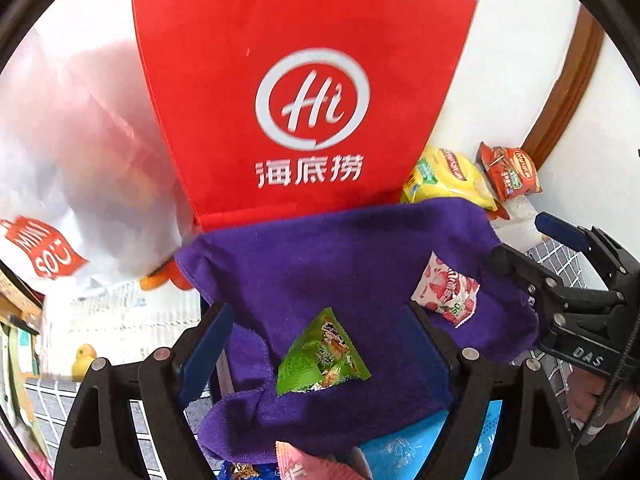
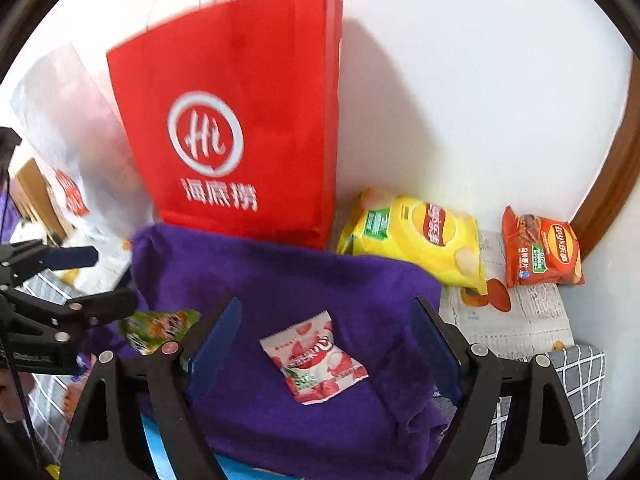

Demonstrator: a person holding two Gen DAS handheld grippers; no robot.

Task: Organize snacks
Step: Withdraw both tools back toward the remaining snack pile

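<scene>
Two small snack packets lie on the purple towel (image 2: 280, 280): the green packet (image 1: 322, 354) between my left gripper's (image 1: 320, 344) spread fingers, the strawberry packet (image 2: 314, 362) between my right gripper's (image 2: 326, 344) spread fingers, neither touched. At twelve o'clock stands the red bag (image 2: 240, 120); at two o'clock lie the yellow chip bag (image 2: 416, 236) and the red chip bag (image 2: 542, 248)

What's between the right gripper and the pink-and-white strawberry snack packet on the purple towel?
Nothing visible. The strawberry snack packet lies flat on the purple towel, in line with the open right gripper. The green snack packet and left gripper sit off to the left, out of its path.
</scene>
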